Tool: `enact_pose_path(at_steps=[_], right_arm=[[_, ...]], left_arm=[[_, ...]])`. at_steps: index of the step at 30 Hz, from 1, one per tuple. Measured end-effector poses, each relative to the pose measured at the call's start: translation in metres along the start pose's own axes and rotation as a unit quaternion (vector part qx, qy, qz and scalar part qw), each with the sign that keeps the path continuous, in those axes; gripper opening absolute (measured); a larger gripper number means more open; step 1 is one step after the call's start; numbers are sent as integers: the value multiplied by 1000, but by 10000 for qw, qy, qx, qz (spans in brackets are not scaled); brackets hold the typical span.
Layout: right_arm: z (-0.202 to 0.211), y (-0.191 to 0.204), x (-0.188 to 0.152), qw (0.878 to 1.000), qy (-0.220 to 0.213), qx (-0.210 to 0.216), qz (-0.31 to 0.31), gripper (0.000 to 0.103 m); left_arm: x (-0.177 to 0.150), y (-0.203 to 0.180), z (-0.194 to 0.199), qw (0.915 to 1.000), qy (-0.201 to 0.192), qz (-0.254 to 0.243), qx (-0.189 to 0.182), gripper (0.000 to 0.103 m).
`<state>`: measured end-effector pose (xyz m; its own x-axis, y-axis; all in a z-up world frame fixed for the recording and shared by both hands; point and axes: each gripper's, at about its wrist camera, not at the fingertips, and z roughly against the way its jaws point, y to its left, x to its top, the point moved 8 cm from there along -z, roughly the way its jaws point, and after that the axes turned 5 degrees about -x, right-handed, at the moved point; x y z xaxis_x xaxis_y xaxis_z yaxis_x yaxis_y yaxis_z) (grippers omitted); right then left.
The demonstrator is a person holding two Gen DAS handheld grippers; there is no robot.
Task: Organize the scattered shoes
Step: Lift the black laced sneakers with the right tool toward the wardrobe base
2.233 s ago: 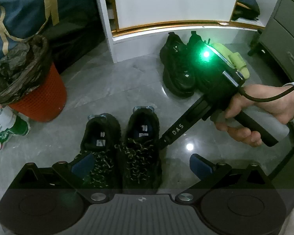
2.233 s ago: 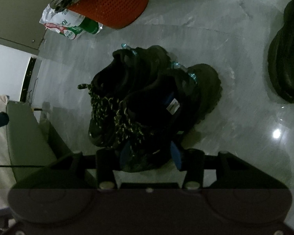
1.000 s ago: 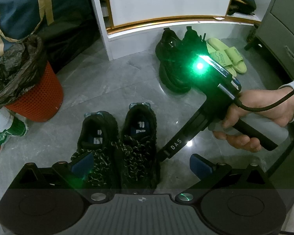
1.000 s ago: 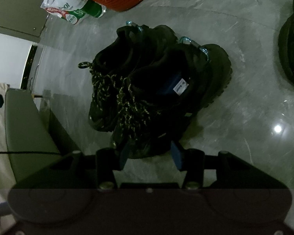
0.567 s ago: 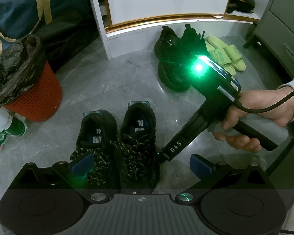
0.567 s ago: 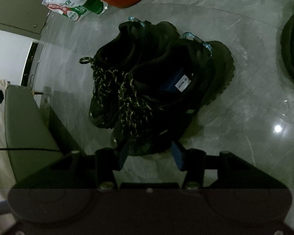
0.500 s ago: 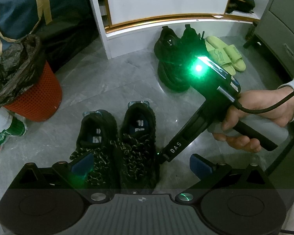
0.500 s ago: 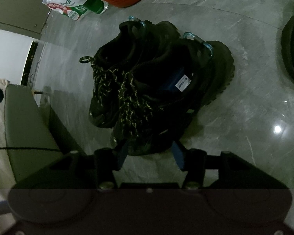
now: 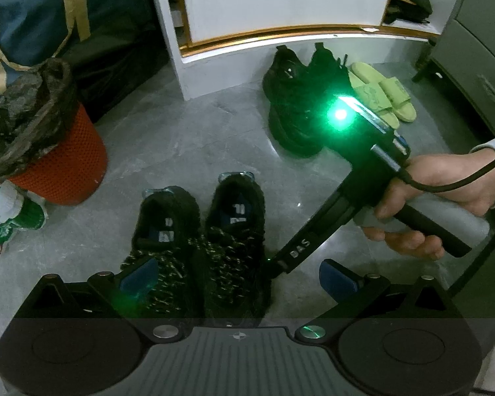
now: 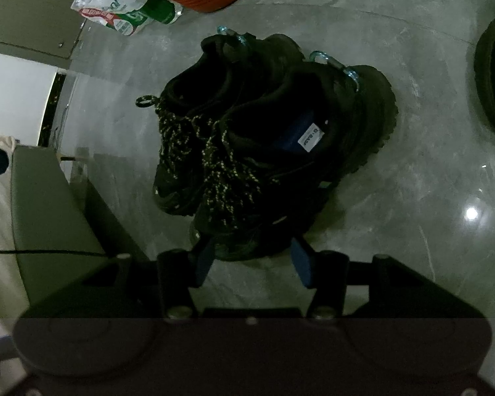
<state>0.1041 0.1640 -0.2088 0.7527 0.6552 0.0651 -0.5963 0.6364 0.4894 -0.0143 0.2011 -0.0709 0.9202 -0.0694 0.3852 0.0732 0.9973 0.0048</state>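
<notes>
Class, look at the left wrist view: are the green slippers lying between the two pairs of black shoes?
No: the green slippers lie beyond the far black pair, away from the laced pair.

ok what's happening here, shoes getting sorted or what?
A person holds a hand-held gripper in each hand over a grey floor. The pair of black laced sneakers stands side by side. The right hand-held gripper straddles the toe of the nearer sneaker, pads not visibly pressing it. The left hand-held gripper hovers open above the pair. Another black pair and green slides already sit by the white cabinet.
</notes>
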Motion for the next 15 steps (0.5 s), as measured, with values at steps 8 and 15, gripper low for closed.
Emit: enact_pose_path(at_steps=[8,15], right_arm=[[4,-15,33,9947,-63,-105,-1021,48],[7,38,71,9932,-247,-65,-1132,45]], left_arm=[[2,40,20,9972,-168,-614,391,103],[-35,66,23,9877,151,-1501,421,103]])
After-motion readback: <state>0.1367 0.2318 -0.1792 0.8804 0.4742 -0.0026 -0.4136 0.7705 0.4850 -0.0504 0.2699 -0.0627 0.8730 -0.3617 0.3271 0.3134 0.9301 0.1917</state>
